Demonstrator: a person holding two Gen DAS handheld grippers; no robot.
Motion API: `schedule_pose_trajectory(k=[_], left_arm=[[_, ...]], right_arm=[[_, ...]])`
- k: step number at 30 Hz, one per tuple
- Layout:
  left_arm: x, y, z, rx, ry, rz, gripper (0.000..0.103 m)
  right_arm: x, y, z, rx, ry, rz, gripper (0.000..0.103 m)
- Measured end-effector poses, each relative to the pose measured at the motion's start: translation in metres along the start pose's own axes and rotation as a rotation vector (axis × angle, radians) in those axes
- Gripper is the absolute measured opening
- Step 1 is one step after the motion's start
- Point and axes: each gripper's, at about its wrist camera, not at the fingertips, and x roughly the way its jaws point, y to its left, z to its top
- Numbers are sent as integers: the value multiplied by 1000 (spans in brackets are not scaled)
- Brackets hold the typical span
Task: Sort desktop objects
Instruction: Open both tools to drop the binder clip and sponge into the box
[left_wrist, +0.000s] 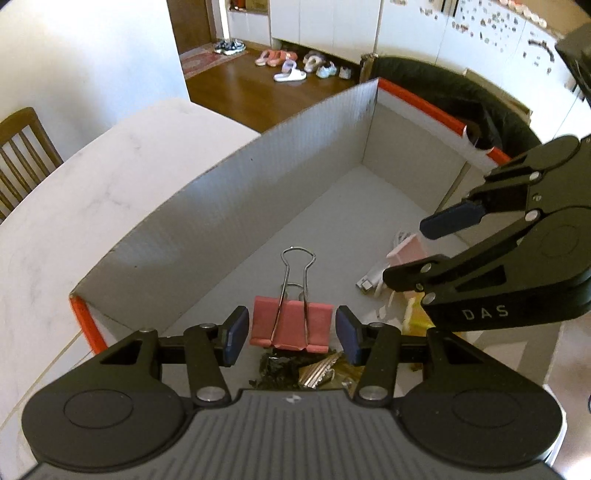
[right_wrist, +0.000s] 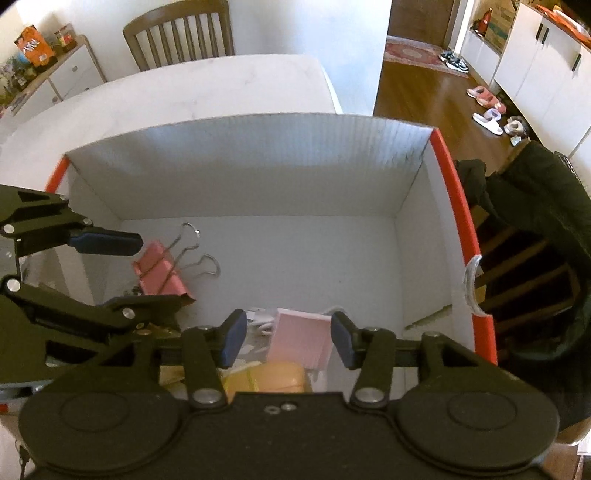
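A white box with an orange rim (left_wrist: 229, 206) (right_wrist: 454, 184) stands on the table. A pink binder clip (left_wrist: 290, 325) (right_wrist: 162, 273) lies between the pads of my left gripper (left_wrist: 291, 330), inside the box. The pads stand apart from the clip's sides, so the left gripper is open. My right gripper (right_wrist: 284, 339) is open over a pink block (right_wrist: 301, 343) and a yellow item (right_wrist: 273, 378). It also shows in the left wrist view (left_wrist: 410, 254). A white cable (left_wrist: 369, 282) lies on the box floor.
A dark crumpled item (left_wrist: 277, 371) and a gold clip (left_wrist: 317, 373) lie below the pink clip. A white marble table (left_wrist: 92, 192) lies left of the box. A wooden chair (right_wrist: 181, 35) stands beyond it. A dark-draped chair (right_wrist: 535, 221) stands right of the box.
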Motion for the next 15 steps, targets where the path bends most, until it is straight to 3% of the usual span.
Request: schedule_pose_trajectory(k=[15], left_arm=[[-62, 8, -30, -66, -177, -8, 50]], right_arm=[[-64, 15, -17, -21, -119, 84, 52]])
